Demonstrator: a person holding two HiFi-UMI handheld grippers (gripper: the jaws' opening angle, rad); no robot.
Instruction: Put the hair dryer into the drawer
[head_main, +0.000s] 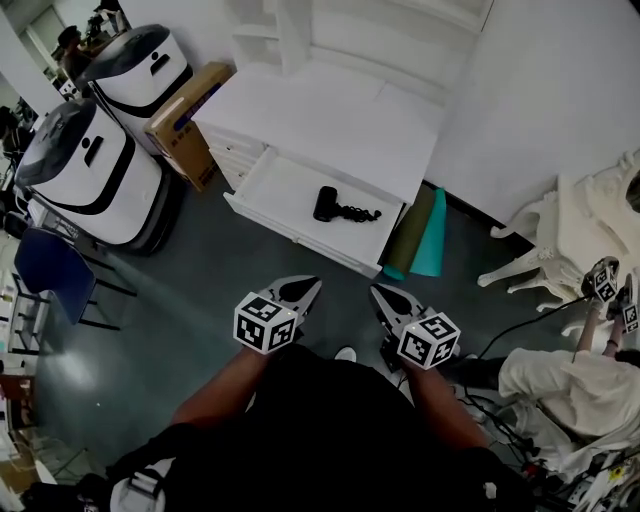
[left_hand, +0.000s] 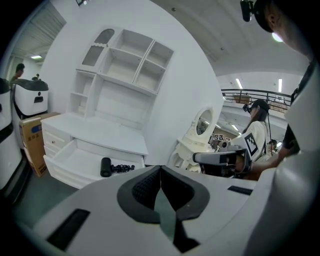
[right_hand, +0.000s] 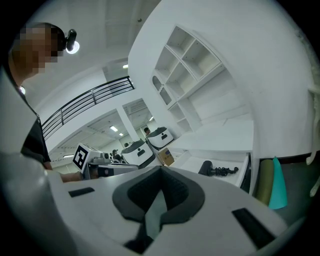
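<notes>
Overall: you stood on the grey floor (head_main: 200, 300), facing a white counter (head_main: 330, 120) at the far side, with both grippers held out low in front of you.
Left gripper: your left gripper (head_main: 303, 288) (left_hand: 160, 169) pointed toward the drawer, its jaws closed tip to tip with nothing between them.
Right gripper: your right gripper (head_main: 384, 295) (right_hand: 161, 171) was just beside the left one, apart from it; its jaws were also closed and empty.
Hair dryer: the black hair dryer (head_main: 326, 203) (left_hand: 106, 167) (right_hand: 206, 167) lay on its side inside the drawer, toward its right half, well apart from both of your grippers.
Cord: its coiled cord (head_main: 358, 213) trailed to the right of the dryer body on the drawer floor.
Drawer: the white drawer (head_main: 285, 185) stood pulled out from under the counter, toward you.
Shelf unit: white open shelves (left_hand: 125, 65) rose on the far side of the counter.
Right of drawer: two rolled mats (head_main: 420, 235), one olive and one teal, leaned beside the drawer's right end.
Left of counter: a cardboard box (head_main: 185, 115) stood against it, with two white machines (head_main: 90, 175) further left.
Near right: another person (head_main: 570, 385) sat on the floor.
</notes>
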